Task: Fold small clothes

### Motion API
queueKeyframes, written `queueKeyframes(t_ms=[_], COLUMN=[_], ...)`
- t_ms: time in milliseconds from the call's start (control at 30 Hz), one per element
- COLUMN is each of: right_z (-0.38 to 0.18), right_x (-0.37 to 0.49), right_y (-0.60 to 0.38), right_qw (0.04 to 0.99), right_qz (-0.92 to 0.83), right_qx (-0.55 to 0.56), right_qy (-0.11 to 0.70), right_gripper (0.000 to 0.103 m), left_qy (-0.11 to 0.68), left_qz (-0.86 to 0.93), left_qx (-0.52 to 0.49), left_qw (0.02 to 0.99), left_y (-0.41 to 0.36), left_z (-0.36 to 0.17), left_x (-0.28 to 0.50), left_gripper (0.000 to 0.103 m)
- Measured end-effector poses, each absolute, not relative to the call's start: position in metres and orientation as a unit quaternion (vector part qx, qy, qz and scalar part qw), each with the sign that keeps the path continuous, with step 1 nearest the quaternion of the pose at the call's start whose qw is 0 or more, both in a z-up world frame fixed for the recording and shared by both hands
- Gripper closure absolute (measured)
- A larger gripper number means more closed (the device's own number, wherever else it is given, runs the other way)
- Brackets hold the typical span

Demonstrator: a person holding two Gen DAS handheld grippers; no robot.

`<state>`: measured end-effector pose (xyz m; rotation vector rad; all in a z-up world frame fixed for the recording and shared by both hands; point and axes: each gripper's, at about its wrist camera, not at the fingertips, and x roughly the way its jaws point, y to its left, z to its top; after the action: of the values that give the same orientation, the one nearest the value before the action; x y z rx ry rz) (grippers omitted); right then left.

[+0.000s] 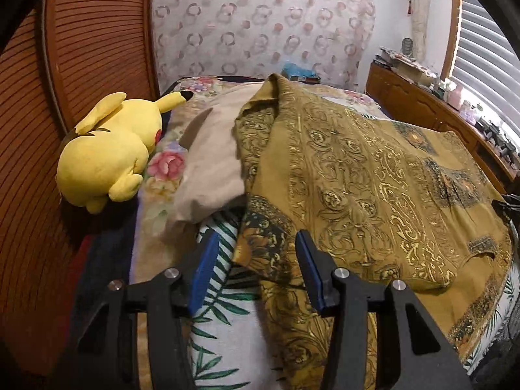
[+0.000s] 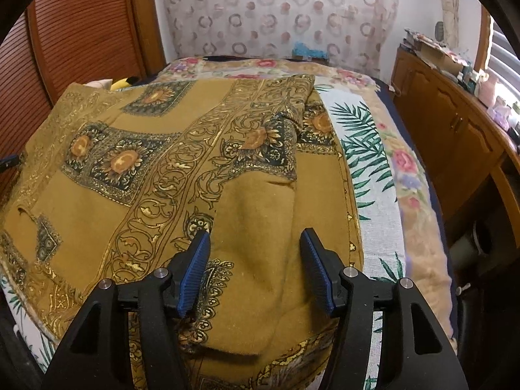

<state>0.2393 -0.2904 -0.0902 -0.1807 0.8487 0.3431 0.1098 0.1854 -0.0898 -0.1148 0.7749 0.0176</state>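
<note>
A mustard-gold shirt with ornate gold and black print (image 1: pixel 357 169) lies spread on the bed; it also fills the right wrist view (image 2: pixel 156 169). Its collar (image 1: pixel 260 97) points to the far end. My left gripper (image 1: pixel 256 247) is open, with its blue pads straddling the shirt's near left edge, just above the cloth. My right gripper (image 2: pixel 255 247) is open over a plain mustard fold of the shirt (image 2: pixel 260 214) near its right side. Neither holds anything. A beige garment (image 1: pixel 211 162) lies partly under the shirt's left side.
A yellow Pikachu plush (image 1: pixel 110 152) lies at the bed's left edge by a wooden slatted door (image 1: pixel 81 65). A palm-leaf sheet (image 2: pixel 367 162) and floral blanket (image 2: pixel 409 169) cover the bed. A wooden dresser (image 2: pixel 455 130) with clutter stands at the right.
</note>
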Motion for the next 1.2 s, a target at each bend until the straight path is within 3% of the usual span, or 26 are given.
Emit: queueKeyframes(t_ms=[167, 267, 400, 1000, 1100, 1133, 1200], right_z=[-0.091, -0.092, -0.092, -0.088, -0.084, -0.082, -0.077], right_x=[0.239, 0.24, 0.239, 0.237, 0.231, 0.227, 0.224], right_y=[-0.289, -0.289, -0.289, -0.29, -0.284, -0.282, -0.279], right_qw=[0.894, 0.894, 0.893, 0.894, 0.887, 0.884, 0.883], right_qz=[0.164, 0.163, 0.164, 0.157, 0.179, 0.191, 0.202], right_qx=[-0.093, -0.094, -0.094, -0.095, -0.109, -0.117, -0.126], right_qy=[0.408, 0.407, 0.408, 0.409, 0.411, 0.411, 0.405], right_gripper=[0.041, 0.041, 0.041, 0.039, 0.067, 0.089, 0.097], left_qy=[0.375, 0.37, 0.373, 0.322, 0.314, 0.311, 0.303], left_qz=[0.0, -0.005, -0.003, -0.025, -0.035, -0.037, -0.041], left_qx=[-0.07, -0.072, -0.073, -0.097, -0.1, -0.1, -0.1], left_qw=[0.924, 0.926, 0.925, 0.942, 0.944, 0.945, 0.947], left_y=[0.188, 0.186, 0.184, 0.154, 0.149, 0.147, 0.144], left_z=[-0.095, -0.094, -0.094, -0.06, -0.052, -0.049, -0.041], left_x=[0.111, 0.108, 0.104, 0.046, 0.042, 0.04, 0.035], left_gripper=[0.055, 0.065, 0.101, 0.103, 0.103, 0.103, 0.103])
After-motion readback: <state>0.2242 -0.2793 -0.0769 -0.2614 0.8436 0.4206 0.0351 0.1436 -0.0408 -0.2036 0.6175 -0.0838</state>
